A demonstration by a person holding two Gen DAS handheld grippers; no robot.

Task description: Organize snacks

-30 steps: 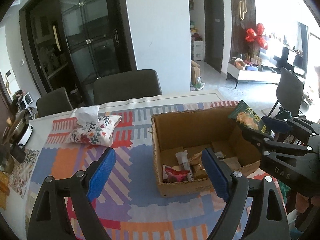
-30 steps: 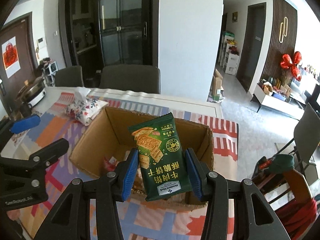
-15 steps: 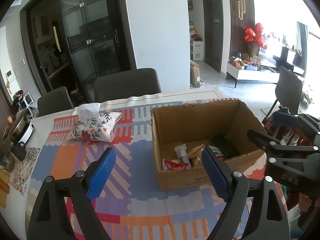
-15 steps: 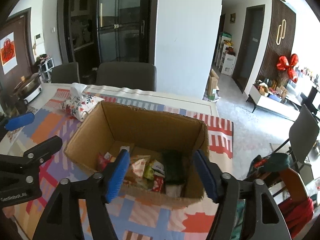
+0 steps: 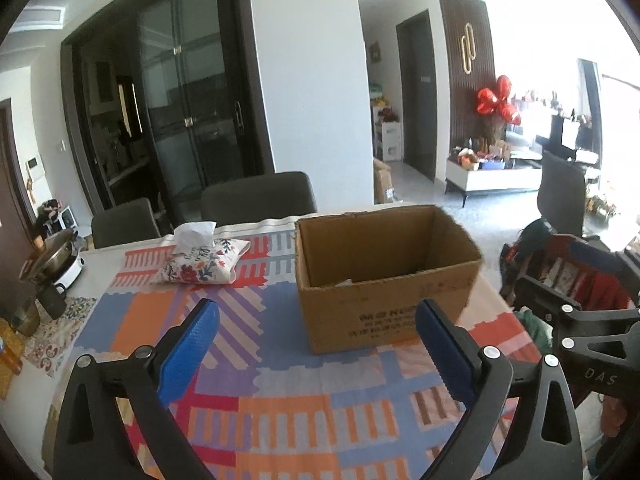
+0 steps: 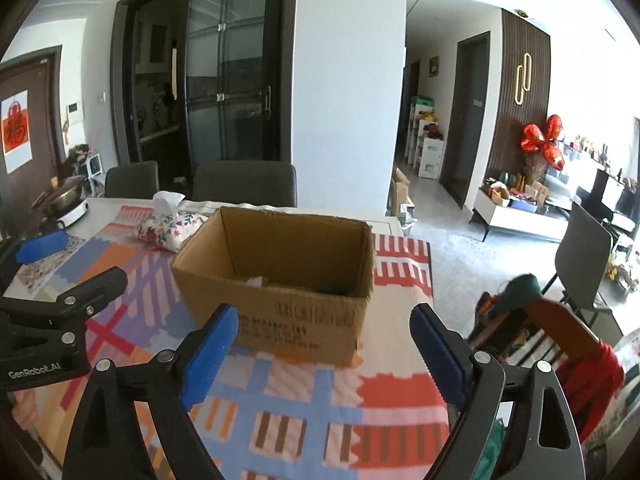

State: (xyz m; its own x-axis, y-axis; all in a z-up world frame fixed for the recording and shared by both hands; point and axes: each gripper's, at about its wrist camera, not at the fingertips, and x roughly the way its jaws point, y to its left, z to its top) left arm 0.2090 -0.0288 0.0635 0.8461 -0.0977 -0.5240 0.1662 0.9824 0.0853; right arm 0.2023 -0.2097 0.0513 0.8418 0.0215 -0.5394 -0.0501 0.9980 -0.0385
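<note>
On patterned tablecloth (image 5: 248, 332) — cardboard box (image 5: 384, 276); left gripper (image 5: 316, 344), right gripper (image 6: 320, 344) just opened wide, empty.

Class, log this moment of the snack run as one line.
left gripper: open, empty | right gripper: jaws just opened, empty | cardboard box: upright on patterned tablecloth | tissue pouch: beside box

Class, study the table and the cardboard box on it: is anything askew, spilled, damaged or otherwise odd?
Nothing is spilled. The box stands upright on the tablecloth, its top edges a bit ragged. A tissue pouch lies beside it, one tissue poking up. Little of the box's contents shows over the rim.
</note>
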